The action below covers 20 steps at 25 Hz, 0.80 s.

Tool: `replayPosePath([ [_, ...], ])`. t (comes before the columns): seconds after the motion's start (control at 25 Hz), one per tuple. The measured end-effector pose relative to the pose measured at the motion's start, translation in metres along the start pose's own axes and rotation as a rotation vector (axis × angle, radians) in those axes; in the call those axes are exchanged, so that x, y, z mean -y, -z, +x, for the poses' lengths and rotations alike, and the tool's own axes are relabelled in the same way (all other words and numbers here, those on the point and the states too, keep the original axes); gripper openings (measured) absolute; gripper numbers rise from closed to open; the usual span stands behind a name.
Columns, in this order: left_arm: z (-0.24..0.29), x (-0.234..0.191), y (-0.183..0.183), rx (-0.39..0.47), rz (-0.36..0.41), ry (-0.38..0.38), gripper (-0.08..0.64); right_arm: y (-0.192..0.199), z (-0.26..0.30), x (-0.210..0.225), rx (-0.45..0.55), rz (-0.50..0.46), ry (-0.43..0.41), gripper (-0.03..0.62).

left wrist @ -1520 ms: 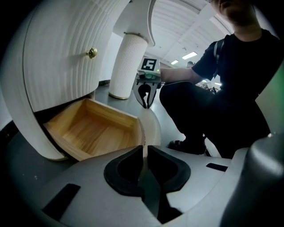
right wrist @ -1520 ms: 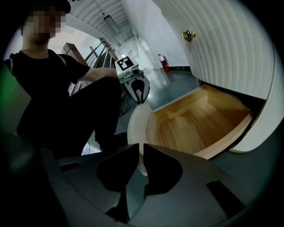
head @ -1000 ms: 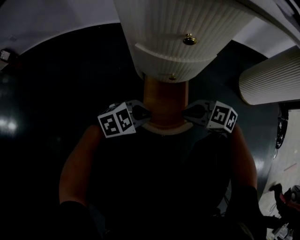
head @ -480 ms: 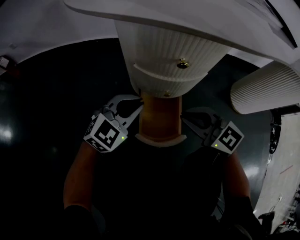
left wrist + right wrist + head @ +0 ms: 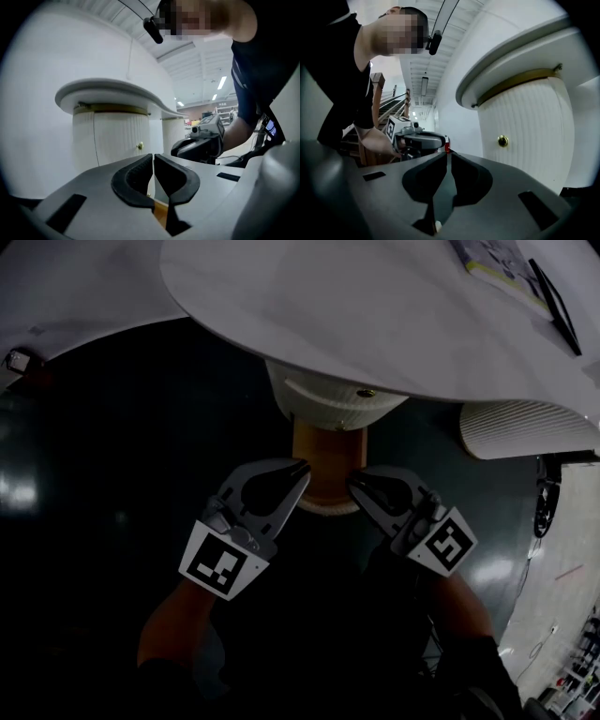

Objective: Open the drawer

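Both grippers have risen since a second ago and swung up from pointing downward to lying nearly level in front of a white ribbed pedestal under a round tabletop (image 5: 375,315). The left gripper (image 5: 300,468) has just been closing and its jaws now meet with nothing between them. The right gripper (image 5: 352,481) is likewise closed and empty. The drawer (image 5: 328,407) is a curved ribbed front high on the pedestal, just below the tabletop, and carries a small brass knob (image 5: 502,140). It lies ahead of both grippers and neither touches it. Below it a wooden tray (image 5: 328,451) juts out between the two grippers; it may be a lower drawer already pulled out, though the head view is too dim to be sure. To open the knobbed drawer cleanly, one gripper would need to part its jaws, come square to the knob, close firmly on it, and pull straight outward rather than sideways across the curve.
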State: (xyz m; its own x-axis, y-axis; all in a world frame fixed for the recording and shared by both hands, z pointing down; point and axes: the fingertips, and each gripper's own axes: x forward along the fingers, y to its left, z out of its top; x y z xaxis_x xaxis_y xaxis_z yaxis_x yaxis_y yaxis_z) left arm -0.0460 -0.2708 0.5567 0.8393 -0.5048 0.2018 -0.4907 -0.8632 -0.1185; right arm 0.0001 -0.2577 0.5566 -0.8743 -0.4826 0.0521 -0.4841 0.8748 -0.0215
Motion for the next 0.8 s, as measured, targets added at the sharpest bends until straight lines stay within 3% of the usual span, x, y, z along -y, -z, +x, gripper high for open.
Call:
replayPosePath([
  [0.12, -0.025, 0.010, -0.053, 0.042, -0.144, -0.026, 0.023, -0.047, 0.006, -0.023, -0.005, 0.034, 0.041, 0.037],
  [0.32, -0.055, 0.025, -0.135, 0.042, -0.292, -0.117, 0.023, -0.143, -0.008, -0.055, -0.012, 0.109, 0.058, 0.035],
  [0.48, -0.068, 0.049, -0.205, 0.006, -0.216, -0.109, 0.023, -0.200, -0.037, -0.082, -0.062, 0.095, 0.062, 0.032],
  [0.64, -0.082, 0.061, -0.275, 0.020, -0.280, -0.136, 0.023, -0.259, -0.071, -0.100, -0.081, 0.147, 0.080, 0.029],
  [0.8, -0.093, 0.083, -0.330, 0.000, -0.230, -0.101, 0.024, -0.308, -0.105, -0.099, -0.058, 0.183, 0.134, 0.026],
])
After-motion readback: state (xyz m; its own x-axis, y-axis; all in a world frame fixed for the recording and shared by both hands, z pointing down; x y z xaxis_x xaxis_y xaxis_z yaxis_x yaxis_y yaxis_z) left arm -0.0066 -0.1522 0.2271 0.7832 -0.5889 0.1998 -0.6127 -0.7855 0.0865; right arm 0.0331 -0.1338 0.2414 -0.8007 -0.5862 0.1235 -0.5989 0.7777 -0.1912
